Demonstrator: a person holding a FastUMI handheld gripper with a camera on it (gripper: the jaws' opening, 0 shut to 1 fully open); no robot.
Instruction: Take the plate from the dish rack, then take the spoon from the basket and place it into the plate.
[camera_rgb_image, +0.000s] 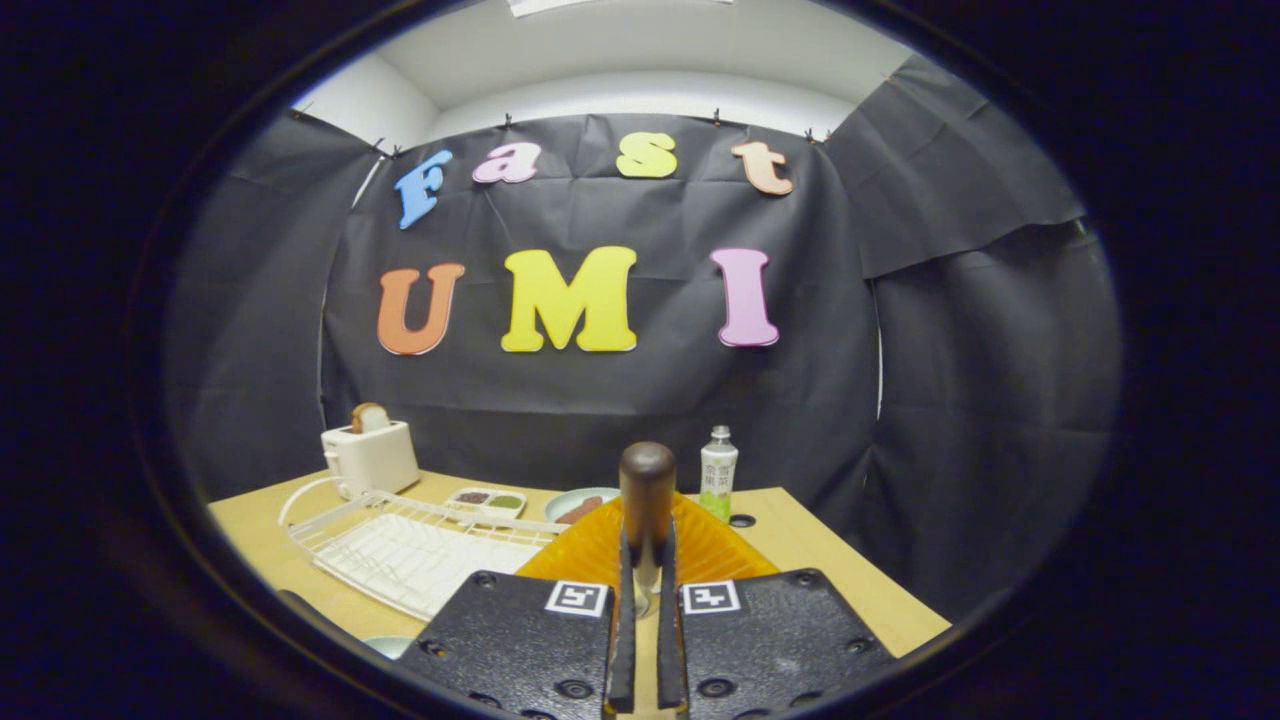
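My gripper (646, 612) is shut on the spoon (647, 490). The spoon stands upright between the fingers, its dark brown rounded handle end sticking up above them and a bit of metal shaft showing lower down. Right behind the spoon sits the ribbed orange basket (705, 550). The white wire dish rack (420, 545) lies to the left of the basket on the wooden table and looks empty. A pale rim, possibly the plate (388, 646), peeks out beside the gripper's left body, mostly hidden.
A white toaster (372, 457) with a bread slice stands behind the rack. Beyond the basket are a small divided dish (487, 500), a pale bowl with brown food (580, 506) and a green-labelled bottle (718, 475). The table's right edge (880, 590) runs close by.
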